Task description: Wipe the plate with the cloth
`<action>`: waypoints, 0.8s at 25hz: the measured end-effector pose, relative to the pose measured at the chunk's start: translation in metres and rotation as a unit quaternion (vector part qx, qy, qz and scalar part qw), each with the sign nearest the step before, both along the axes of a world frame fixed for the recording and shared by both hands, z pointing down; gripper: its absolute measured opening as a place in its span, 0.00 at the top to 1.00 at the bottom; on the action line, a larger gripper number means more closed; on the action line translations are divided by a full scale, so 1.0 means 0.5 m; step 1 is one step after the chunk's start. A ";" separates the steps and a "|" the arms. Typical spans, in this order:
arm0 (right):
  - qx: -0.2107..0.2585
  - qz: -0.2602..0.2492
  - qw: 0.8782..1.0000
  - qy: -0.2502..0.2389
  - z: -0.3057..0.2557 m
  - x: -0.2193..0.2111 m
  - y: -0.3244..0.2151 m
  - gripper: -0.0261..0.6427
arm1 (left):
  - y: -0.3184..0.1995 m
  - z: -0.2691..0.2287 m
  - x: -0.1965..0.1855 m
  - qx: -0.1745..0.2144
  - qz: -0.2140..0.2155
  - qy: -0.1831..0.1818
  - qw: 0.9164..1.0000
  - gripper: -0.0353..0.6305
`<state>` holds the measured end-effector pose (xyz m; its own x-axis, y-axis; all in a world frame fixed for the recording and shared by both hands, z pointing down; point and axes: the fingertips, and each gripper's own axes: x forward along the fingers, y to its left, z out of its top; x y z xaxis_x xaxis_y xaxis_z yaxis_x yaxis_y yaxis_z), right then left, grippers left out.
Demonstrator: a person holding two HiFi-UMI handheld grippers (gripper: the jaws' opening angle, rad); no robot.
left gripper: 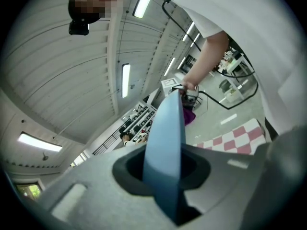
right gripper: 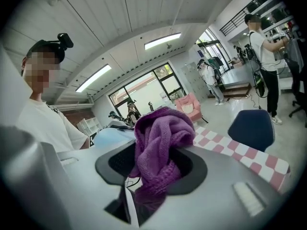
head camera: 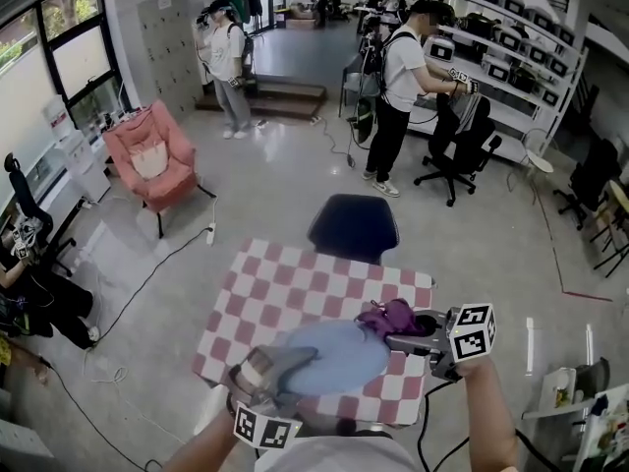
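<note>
My left gripper (head camera: 275,370) pinches the plate (head camera: 334,355); my right gripper (head camera: 405,338) squeezes the cloth (head camera: 385,317), right at the plate's right edge.

Open lab hall with equipment shelves (head camera: 521,42), office chairs (head camera: 460,153), lockers (head camera: 167,47)

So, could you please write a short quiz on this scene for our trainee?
1. True or false: the left gripper holds the blue plate by its rim.
2. What is the right gripper shut on? A. a sponge B. the purple cloth C. a brush
3. Fill the gap: beyond the checked table stands a dark blue ____.
Key: 1 true; 2 B; 3 chair.
</note>
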<state>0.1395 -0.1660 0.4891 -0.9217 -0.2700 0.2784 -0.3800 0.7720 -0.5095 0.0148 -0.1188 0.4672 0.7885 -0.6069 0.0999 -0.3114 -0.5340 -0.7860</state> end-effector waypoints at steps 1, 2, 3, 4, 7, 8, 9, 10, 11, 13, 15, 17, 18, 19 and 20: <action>-0.003 0.005 1.000 0.007 0.005 0.006 -0.003 0.70 | 0.001 -0.002 0.002 0.006 0.004 -0.001 1.000 0.84; -0.007 0.011 1.000 0.014 0.009 0.012 -0.007 0.70 | 0.003 -0.005 0.005 0.013 0.007 -0.003 1.000 0.84; -0.011 0.017 1.000 0.018 0.012 0.018 -0.011 0.70 | 0.003 -0.007 0.008 0.019 0.010 -0.004 1.000 0.84; -0.015 0.022 0.999 0.020 0.014 0.022 -0.013 0.70 | 0.004 -0.009 0.011 0.025 0.014 -0.006 1.000 0.84; -0.024 0.024 0.999 0.020 0.014 0.023 -0.013 0.70 | 0.004 -0.008 0.021 0.039 0.025 -0.020 0.999 0.84; -0.023 0.021 0.999 0.018 0.011 0.020 -0.010 0.70 | 0.006 -0.007 0.025 0.043 0.029 -0.026 0.998 0.84; -0.022 0.017 0.999 0.015 0.007 0.017 -0.008 0.70 | 0.007 -0.006 0.029 0.049 0.033 -0.032 0.998 0.84; -0.020 0.011 1.000 0.013 0.001 0.013 -0.005 0.70 | 0.009 -0.006 0.033 0.054 0.037 -0.037 0.997 0.84; -0.017 0.005 1.000 0.012 -0.004 0.008 -0.002 0.70 | 0.012 -0.005 0.037 0.060 0.040 -0.042 0.997 0.84; -0.008 -0.009 1.000 0.016 -0.013 -0.005 0.007 0.70 | 0.016 -0.003 0.045 0.072 0.046 -0.053 0.995 0.84; 0.003 -0.024 0.999 0.032 -0.018 -0.020 0.017 0.70 | 0.021 0.003 0.053 0.083 0.053 -0.066 0.993 0.84; 0.016 -0.041 0.997 0.060 -0.016 -0.036 0.029 0.70 | 0.027 0.010 0.060 0.091 0.060 -0.077 0.991 0.84; 0.021 -0.049 0.996 0.072 -0.014 -0.044 0.035 0.70 | 0.029 0.013 0.063 0.095 0.064 -0.082 0.990 0.84; 0.025 -0.057 0.995 0.081 -0.013 -0.052 0.040 0.70 | 0.031 0.017 0.066 0.099 0.067 -0.087 0.989 0.84; 0.028 -0.065 0.994 0.088 -0.012 -0.060 0.044 0.70 | 0.034 0.020 0.069 0.102 0.069 -0.091 0.988 0.84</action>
<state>0.1095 -0.1439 0.4833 -0.8878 -0.1716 0.4269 -0.3551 0.8456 -0.3985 0.0494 -0.1019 0.4769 0.8458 -0.5164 0.1344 -0.0895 -0.3856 -0.9183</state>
